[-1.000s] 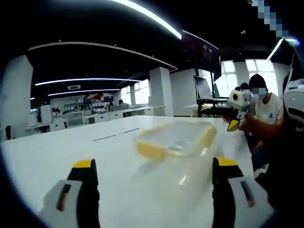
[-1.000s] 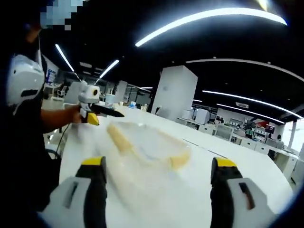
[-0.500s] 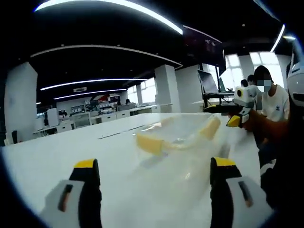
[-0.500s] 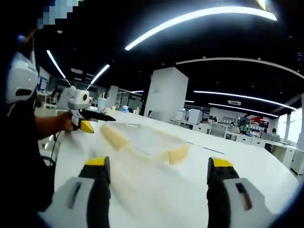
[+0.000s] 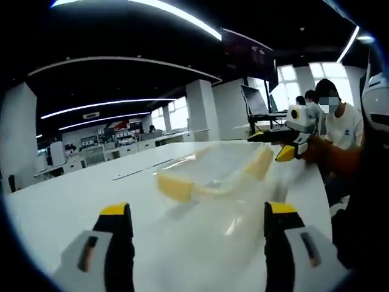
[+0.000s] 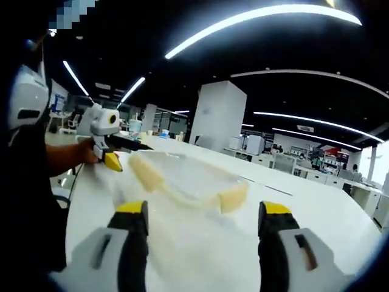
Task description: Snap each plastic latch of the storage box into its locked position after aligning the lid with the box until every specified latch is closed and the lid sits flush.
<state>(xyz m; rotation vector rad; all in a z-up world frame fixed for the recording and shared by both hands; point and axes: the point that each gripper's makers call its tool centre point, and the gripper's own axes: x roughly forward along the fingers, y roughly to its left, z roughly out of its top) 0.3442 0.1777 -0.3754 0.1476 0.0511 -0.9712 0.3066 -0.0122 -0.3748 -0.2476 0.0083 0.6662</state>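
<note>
Left gripper view: my left tongs (image 5: 193, 220) are spread wide and hold nothing. My right tongs (image 6: 202, 217) too. The storage box (image 5: 209, 172) lies in the middle of the white counter (image 5: 67, 201), its yellow latches (image 6: 233, 197) sticking outward (not snapped, I judge). All the latching is left.

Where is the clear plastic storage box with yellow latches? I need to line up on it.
The clear plastic storage box with yellow latches sits on the white table, ahead of both open grippers: just right of centre in the left gripper view, centre-left in the right gripper view.
</note>
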